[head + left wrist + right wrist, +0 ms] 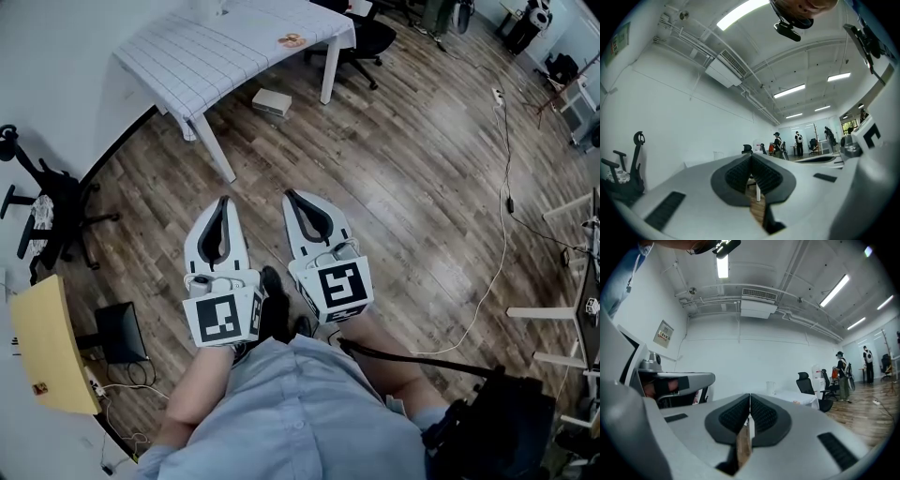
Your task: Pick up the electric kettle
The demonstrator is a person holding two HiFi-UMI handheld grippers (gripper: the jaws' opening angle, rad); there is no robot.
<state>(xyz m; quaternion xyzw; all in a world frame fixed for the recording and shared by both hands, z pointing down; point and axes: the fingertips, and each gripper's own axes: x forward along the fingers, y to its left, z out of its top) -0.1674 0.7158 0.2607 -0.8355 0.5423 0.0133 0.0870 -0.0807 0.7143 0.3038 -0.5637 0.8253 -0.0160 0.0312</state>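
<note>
Over the bare wood floor (403, 178), the left gripper (223, 201) and right gripper (290, 195) sit side by side, each with its jaws pressed together on nothing. Open boards run from them to the cloth-covered table (225, 56), whose near edge and white legs stand ahead, with a flat box (272, 101) under it, an office chair (364, 39) beside its right end and a cable (507, 202) trailing across the floor to the right. The white electric kettle (769, 387) stands on the table's far side by the wall, well apart from both grippers, and a wall sign (664, 334) carries print too small to read
</note>
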